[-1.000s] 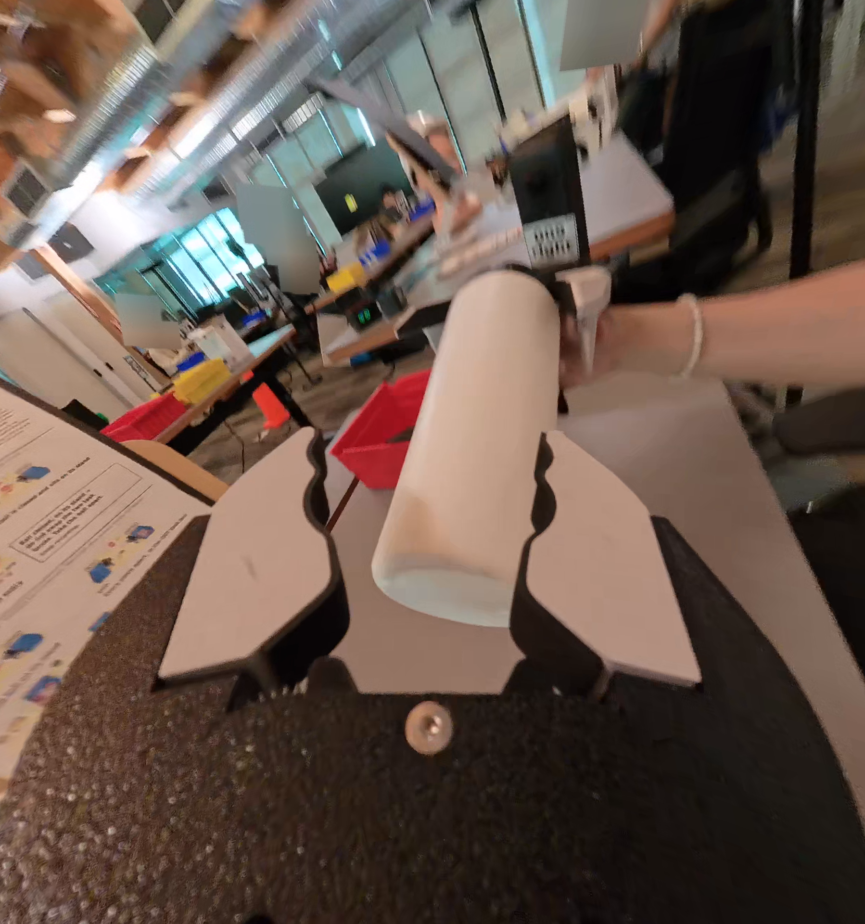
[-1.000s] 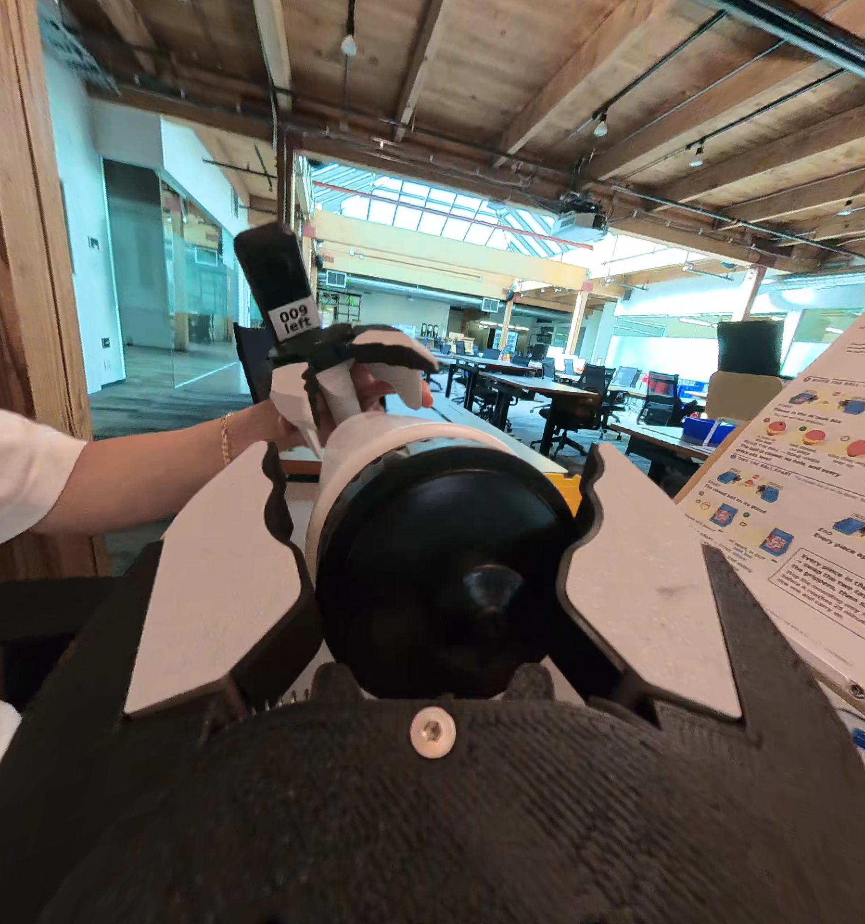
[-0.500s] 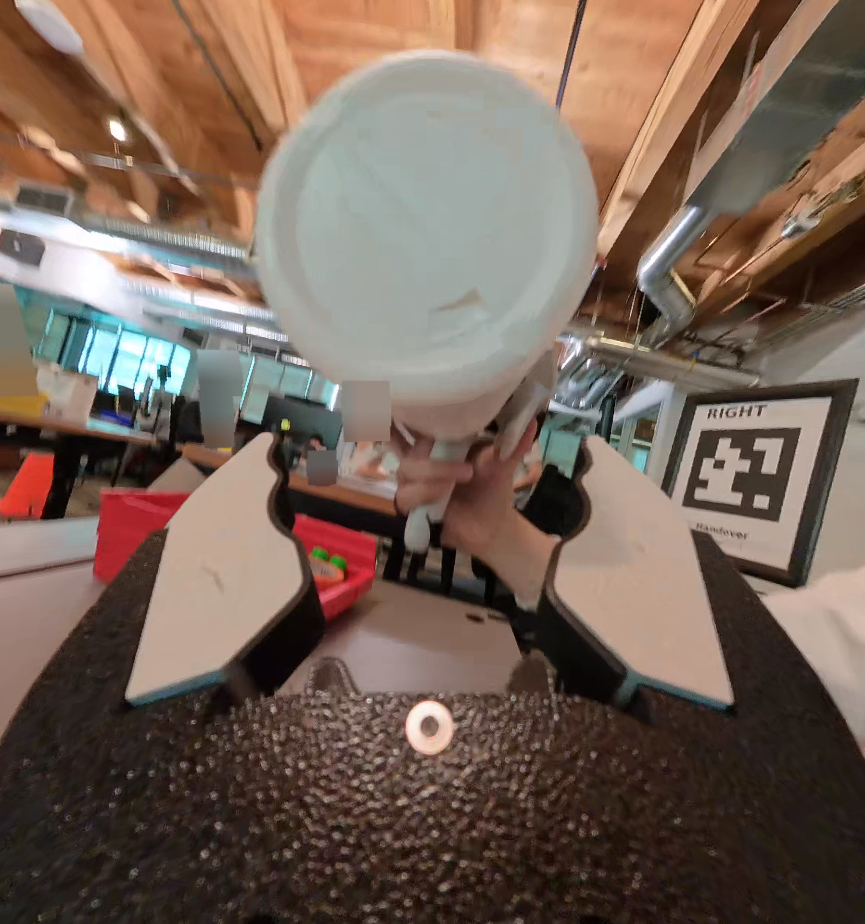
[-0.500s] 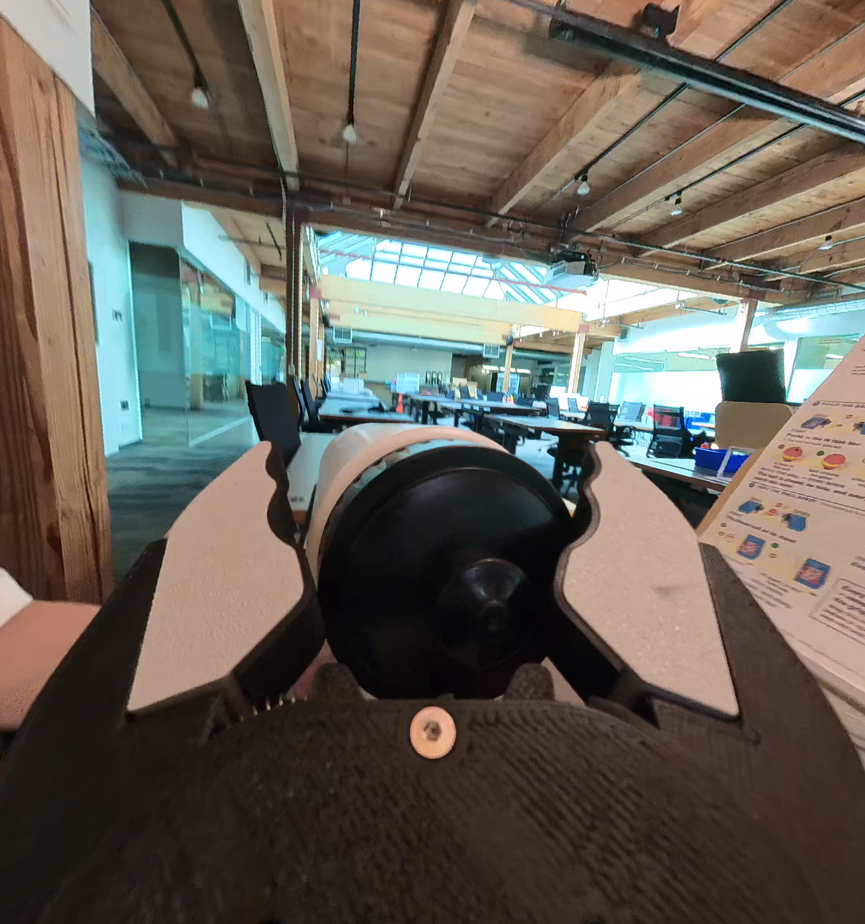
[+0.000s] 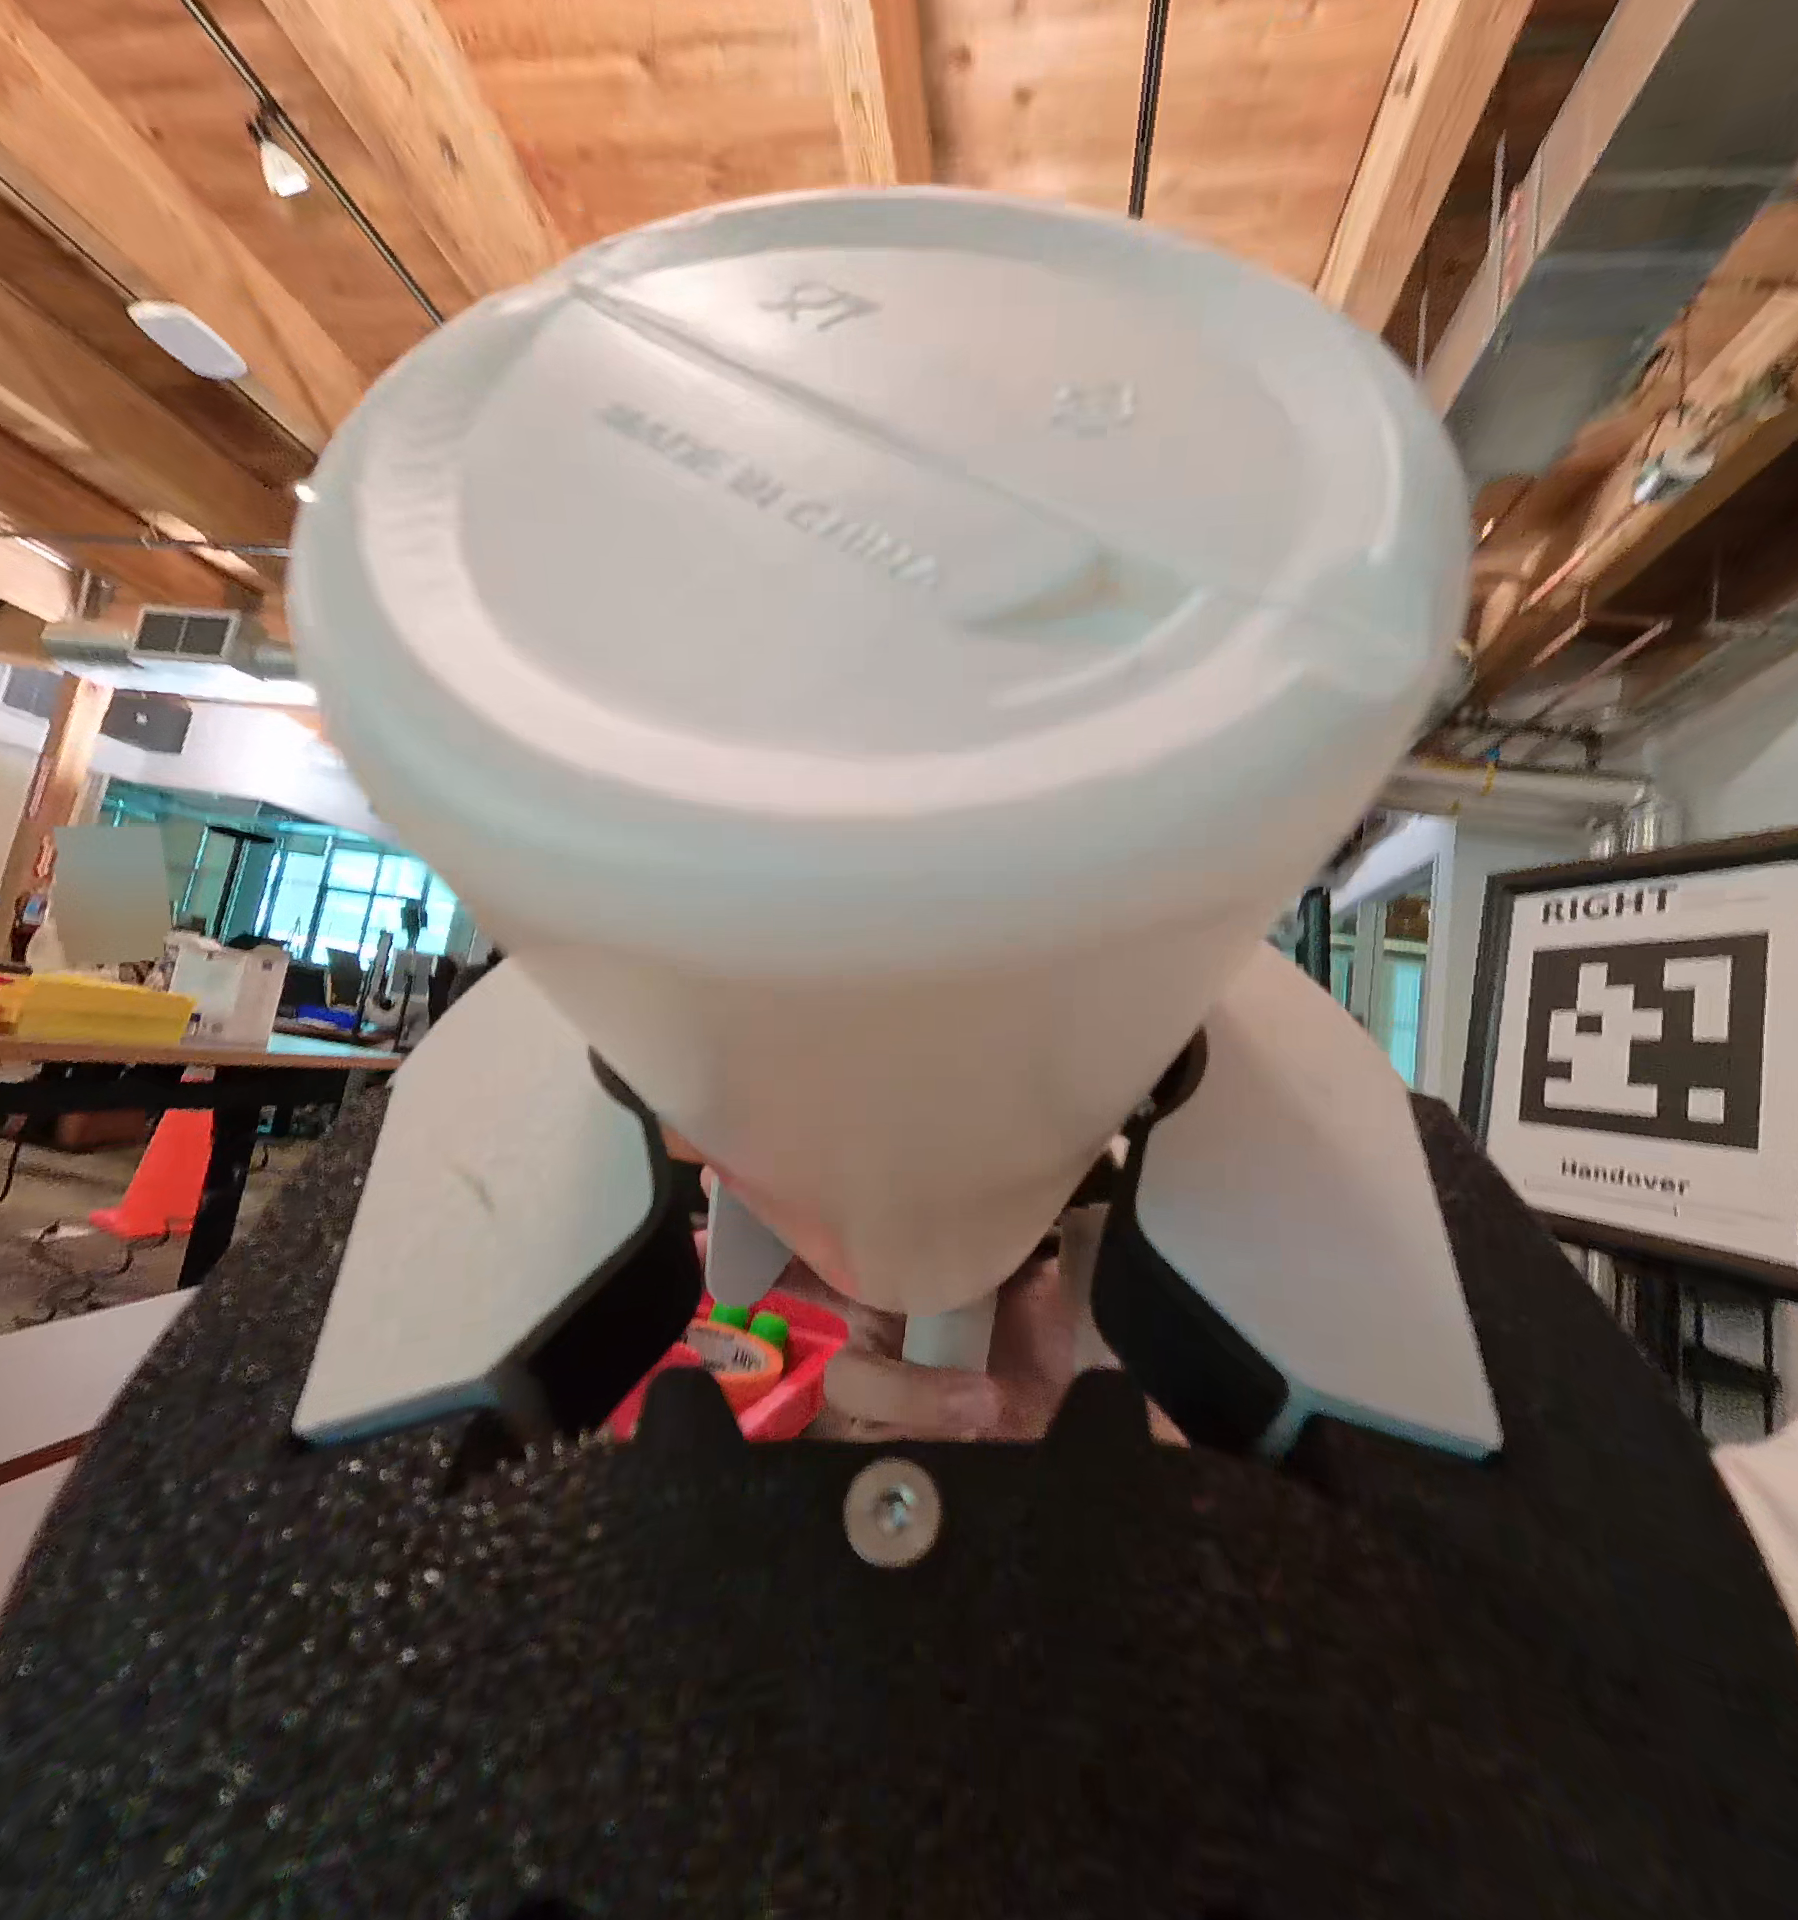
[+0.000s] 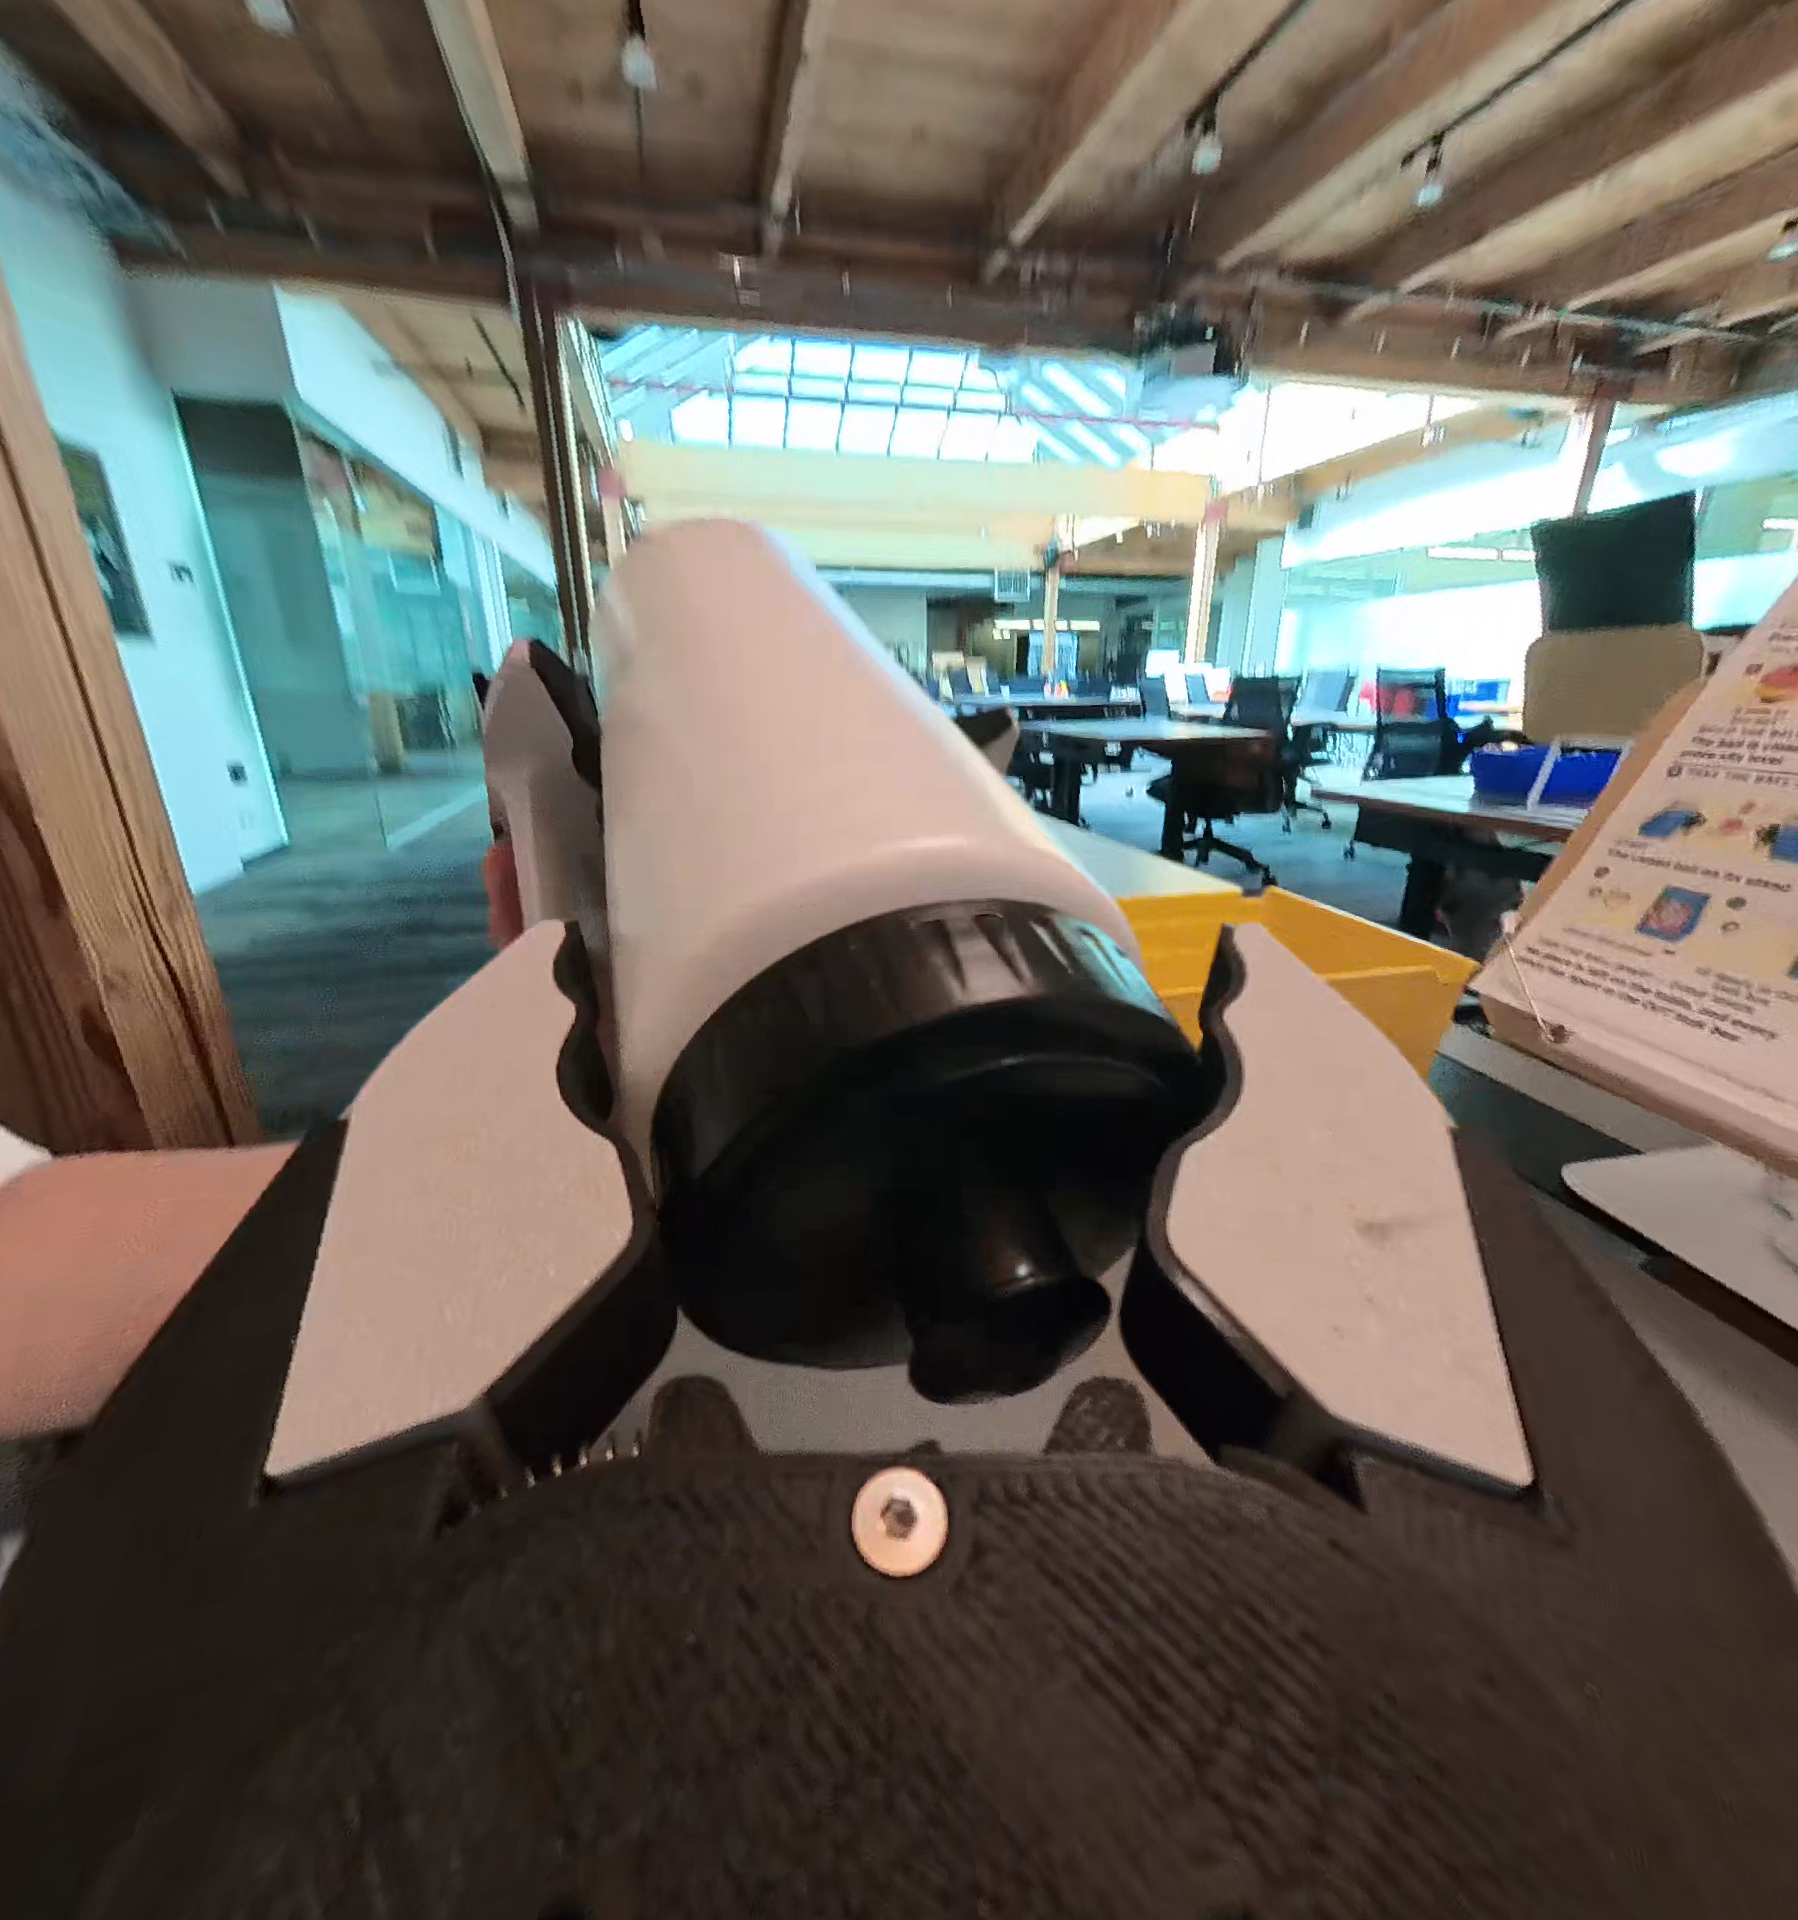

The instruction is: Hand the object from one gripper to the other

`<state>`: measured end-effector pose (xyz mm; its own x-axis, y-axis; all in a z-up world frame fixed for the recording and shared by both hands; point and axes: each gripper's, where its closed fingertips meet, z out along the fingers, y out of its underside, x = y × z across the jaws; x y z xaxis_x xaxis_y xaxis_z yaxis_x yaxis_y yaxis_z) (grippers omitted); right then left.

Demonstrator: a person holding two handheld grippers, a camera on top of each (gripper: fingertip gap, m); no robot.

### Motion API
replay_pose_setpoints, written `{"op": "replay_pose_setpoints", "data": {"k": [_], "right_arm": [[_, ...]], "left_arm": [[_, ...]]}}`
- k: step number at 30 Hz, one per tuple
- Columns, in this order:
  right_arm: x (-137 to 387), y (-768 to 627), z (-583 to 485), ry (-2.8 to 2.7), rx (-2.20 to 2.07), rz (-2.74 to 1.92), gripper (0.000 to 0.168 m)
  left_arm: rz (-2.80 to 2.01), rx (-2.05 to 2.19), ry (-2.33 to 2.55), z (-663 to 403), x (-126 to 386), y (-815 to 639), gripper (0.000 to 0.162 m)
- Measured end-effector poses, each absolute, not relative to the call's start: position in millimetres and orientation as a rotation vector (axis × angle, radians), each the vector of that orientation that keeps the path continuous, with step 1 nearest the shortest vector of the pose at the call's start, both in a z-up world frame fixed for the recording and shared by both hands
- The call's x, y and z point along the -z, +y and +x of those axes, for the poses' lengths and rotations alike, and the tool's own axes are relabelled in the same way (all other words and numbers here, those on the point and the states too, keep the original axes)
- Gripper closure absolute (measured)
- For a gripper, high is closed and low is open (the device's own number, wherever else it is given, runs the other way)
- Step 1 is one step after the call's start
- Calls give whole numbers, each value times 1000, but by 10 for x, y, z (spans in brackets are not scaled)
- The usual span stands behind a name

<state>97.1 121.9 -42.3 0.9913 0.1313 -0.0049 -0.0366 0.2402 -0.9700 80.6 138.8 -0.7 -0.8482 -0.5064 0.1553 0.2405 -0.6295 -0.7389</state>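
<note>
A white bottle (image 5: 874,623) with a black cap (image 6: 926,1143) is held in the air between both grippers. In the left wrist view its round bottom faces the camera. My left gripper (image 5: 900,1049) has its jaws pressed on the body near that bottom end. In the right wrist view my right gripper (image 6: 895,966) is shut on the cap end, and the bottle (image 6: 770,779) points away and up. The left gripper's fingers (image 6: 531,769) show against the far part of the bottle. A hand shows behind the bottle in the left wrist view.
A red bin (image 5: 770,1371) with small items lies below the bottle. A framed marker sign (image 5: 1653,1060) stands at the right. A yellow bin (image 6: 1321,966), an instruction sheet on a stand (image 6: 1705,883) and a wooden post (image 6: 33,831) are nearby. Tip to tip, the grippers are about 6 cm apart.
The left gripper opened wide and swung to face the bottle's bottom, then moved in and narrowed around the body. The right gripper kept its hold and tilted the bottle upward.
</note>
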Motion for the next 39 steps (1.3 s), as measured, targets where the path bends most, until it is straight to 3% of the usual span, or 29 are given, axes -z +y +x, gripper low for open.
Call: {"op": "replay_pose_setpoints", "data": {"k": [8,15,21,26,39], "right_arm": [[556,1042,1259,-196,238,-1667,55],[682,1418,1067,-241,219,-1806,57],[871,1680,1096,-241,373,-1809,63],[985,1645,927,-247,104,-1766,65],[757,1034,-202,-622,-977,-1485,65]], "left_arm": [[-650,2014,1485,964,53,1511,66],[-658,1689,1694,1063,-45,1390,66],[-681,1692,1794,1094,44,1187,66],[-645,1709,1873,1044,162,1148,71],[130,2420,2149,341,-192,1016,52]]}}
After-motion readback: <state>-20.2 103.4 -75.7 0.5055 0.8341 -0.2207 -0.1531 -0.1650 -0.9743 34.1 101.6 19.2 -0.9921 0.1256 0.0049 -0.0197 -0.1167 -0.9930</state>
